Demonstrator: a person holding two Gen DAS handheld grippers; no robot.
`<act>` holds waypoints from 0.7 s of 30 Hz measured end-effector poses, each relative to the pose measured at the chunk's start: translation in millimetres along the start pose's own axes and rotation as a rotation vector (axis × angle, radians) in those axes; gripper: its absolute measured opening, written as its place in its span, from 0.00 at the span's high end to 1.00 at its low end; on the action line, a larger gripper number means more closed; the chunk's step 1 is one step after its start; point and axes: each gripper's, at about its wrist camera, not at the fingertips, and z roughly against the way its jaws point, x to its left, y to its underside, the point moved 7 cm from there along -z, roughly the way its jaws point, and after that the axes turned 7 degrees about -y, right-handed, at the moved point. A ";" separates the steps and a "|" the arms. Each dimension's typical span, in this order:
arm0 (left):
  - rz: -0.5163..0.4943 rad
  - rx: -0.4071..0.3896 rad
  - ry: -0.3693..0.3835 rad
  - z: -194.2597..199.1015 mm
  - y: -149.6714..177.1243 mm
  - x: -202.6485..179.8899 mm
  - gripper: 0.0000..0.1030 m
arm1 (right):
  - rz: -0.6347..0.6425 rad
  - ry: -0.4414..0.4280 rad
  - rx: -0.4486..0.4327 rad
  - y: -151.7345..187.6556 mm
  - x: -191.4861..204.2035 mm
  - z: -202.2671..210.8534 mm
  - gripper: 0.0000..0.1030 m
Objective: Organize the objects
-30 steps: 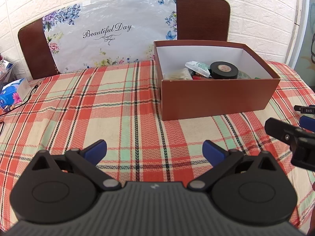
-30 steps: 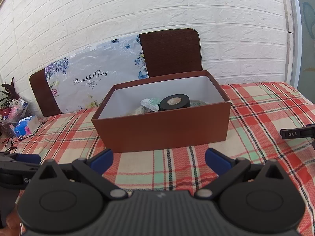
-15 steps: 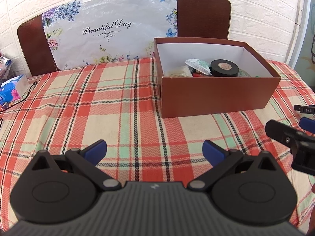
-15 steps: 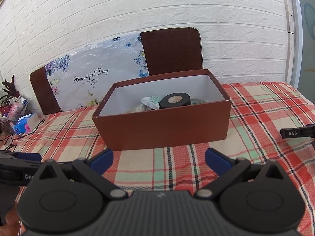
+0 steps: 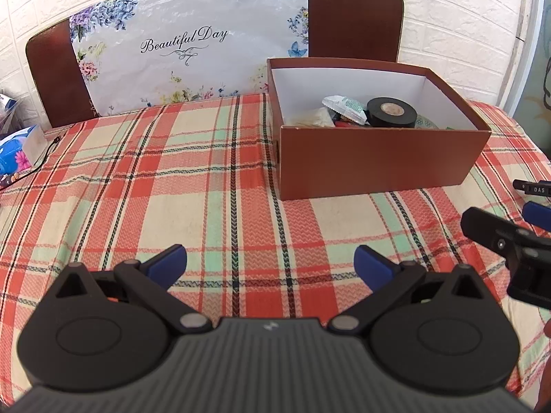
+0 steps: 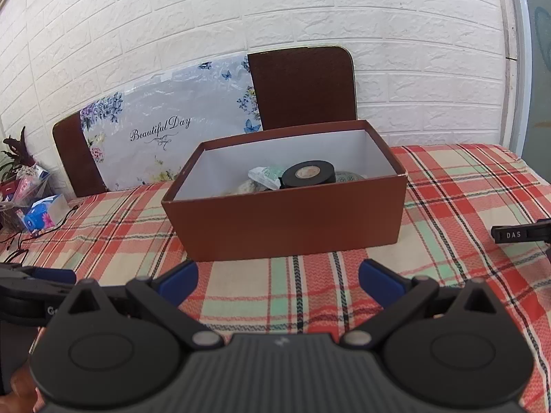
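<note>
Item: brown box, open-topped and white-lined, is set on the plaid tablecloth toward the far right of the table. Contents: a black tape roll, a white-and-green packet leaning beside it, and smaller pieces beneath that cannot be identified. Left gripper: jaws are spread wide, nothing is held, and it is poised low over bare cloth well short of the box. Right gripper: jaws are likewise spread wide and empty, and it is aimed at the near wall of the box. No loose object is seen on the cloth between grippers and box. Step in hand: judged to be the close of the sorting, with the items already boxed. Next move: should anything remain outside the views, it must first be located.
</note>
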 end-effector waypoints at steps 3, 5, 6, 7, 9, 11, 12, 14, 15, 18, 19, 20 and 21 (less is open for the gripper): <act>-0.001 0.004 0.003 -0.8 0.3 0.8 0.00 | 0.001 0.002 0.008 1.1 0.0 -2.0 0.00; -0.001 0.006 0.006 -1.2 -0.2 0.5 0.00 | 0.000 0.001 0.009 1.4 -0.2 -1.7 0.00; -0.002 0.006 0.005 -1.2 -0.2 0.6 0.00 | 0.002 0.001 0.008 1.4 0.1 -1.4 0.00; -0.001 0.006 0.006 -1.1 0.0 0.6 0.00 | 0.005 0.002 0.008 1.1 0.6 -1.6 0.00; 0.000 0.007 0.007 -1.3 -0.1 0.6 0.00 | 0.007 0.002 0.009 0.8 1.7 -2.0 0.00; 0.001 0.009 0.007 -1.7 0.3 0.9 0.00 | 0.006 0.000 0.010 1.2 2.2 -2.6 0.00; 0.002 0.010 0.008 -1.9 0.4 0.9 0.00 | 0.005 0.000 0.011 1.2 2.1 -3.0 0.00; 0.002 0.012 0.009 -2.4 1.0 0.9 0.00 | 0.003 -0.001 0.013 1.8 2.0 -3.7 0.00; 0.002 0.013 0.009 -2.7 1.3 0.9 0.00 | 0.001 -0.001 0.013 2.3 2.0 -3.8 0.00; 0.003 0.015 0.011 -3.2 1.6 1.2 0.00 | -0.003 -0.001 0.016 3.6 2.1 -3.8 0.00; 0.004 0.015 0.012 -3.1 1.9 1.1 0.00 | -0.003 0.000 0.016 3.6 2.0 -3.8 0.00; 0.004 0.016 0.013 -2.9 2.1 0.8 0.00 | -0.002 0.001 0.014 3.3 2.0 -3.5 0.00; 0.005 0.017 0.014 -3.1 2.2 0.8 0.00 | -0.002 0.000 0.013 3.2 1.7 -3.1 0.00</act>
